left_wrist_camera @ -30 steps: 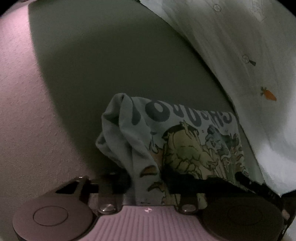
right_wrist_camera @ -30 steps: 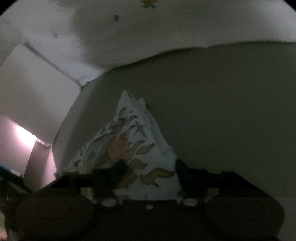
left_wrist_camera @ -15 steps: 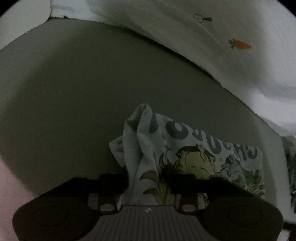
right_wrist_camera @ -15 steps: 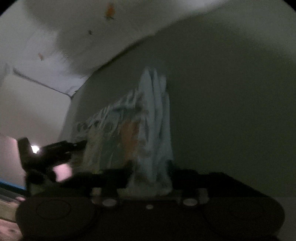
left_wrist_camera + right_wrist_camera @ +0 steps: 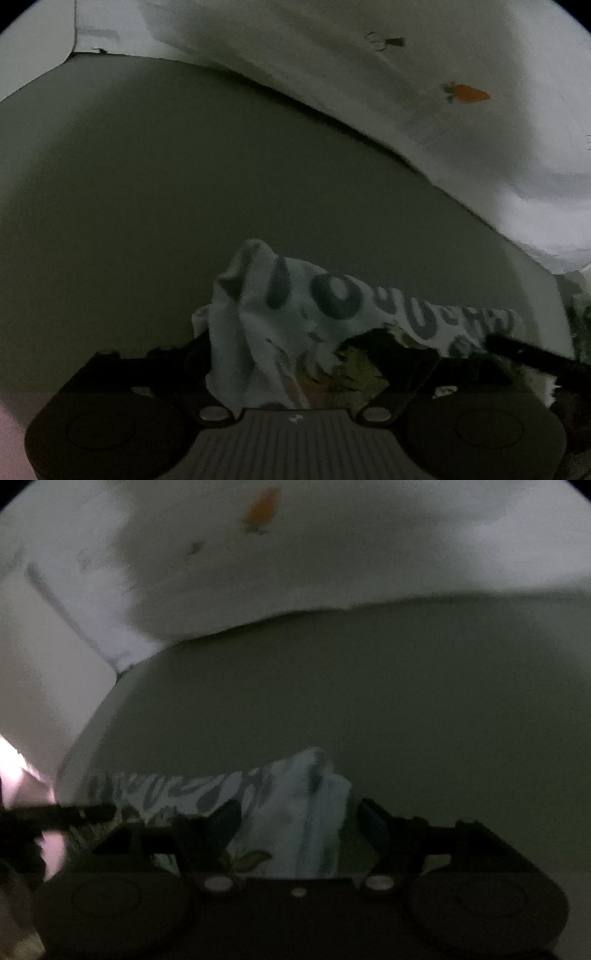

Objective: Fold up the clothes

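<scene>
Both views are dim and the right wrist view is smeared, so much of the printing on the cloth is hard to read. The largest thing is a dull green surface [image 5: 207, 192] that fills the middle of each view; whether it is a mattress or a table cover cannot be told. Behind it lies a white sheet [image 5: 424, 122] with small prints, one an orange carrot [image 5: 471, 93], and its far edges are cut off by the lens rim. On the green surface lies the printed garment [image 5: 295, 325], pale with big dark letters and a cartoon figure, its lower part hidden behind the gripper bodies. The left gripper [image 5: 295, 354] stands wide, its jaws opening, with a bunched fold of the garment between them; the fingers do not seem to press it. The right gripper [image 5: 295, 827] is also wide, the garment's corner [image 5: 306, 797] between its fingers, loose on the right side.
</scene>
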